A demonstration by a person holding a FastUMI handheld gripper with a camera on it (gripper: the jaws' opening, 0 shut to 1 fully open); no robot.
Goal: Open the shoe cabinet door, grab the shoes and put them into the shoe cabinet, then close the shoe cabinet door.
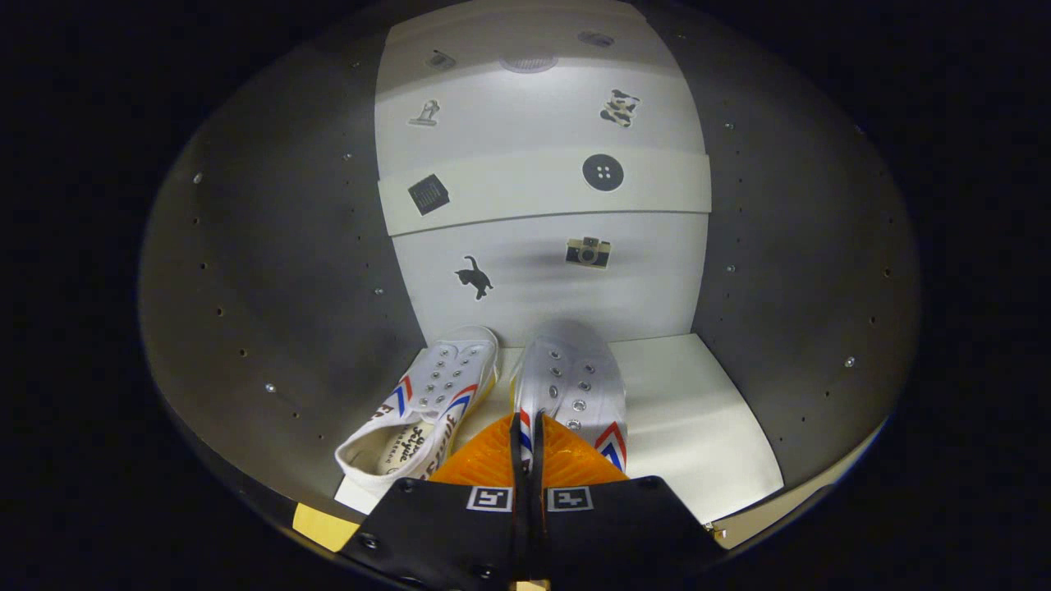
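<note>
I am looking into the open shoe cabinet (287, 287). Two white sneakers with red and blue stripes sit on its white bottom shelf (698, 410), toes toward the back panel. The left sneaker (427, 402) stands free beside my fingers, its opening facing me. The right sneaker (575, 369) lies straight ahead of my gripper (526, 443), which is shut on the edge of its opening, a thin strip of the shoe's side pinched between both fingers. The heel of this shoe is hidden behind my fingers.
The white back panel (542, 279) carries small stickers, and a white upper shelf (525, 193) crosses it above the shoes. Dark side walls (796, 287) with peg holes close in left and right. Bare shelf lies to the right of the held sneaker.
</note>
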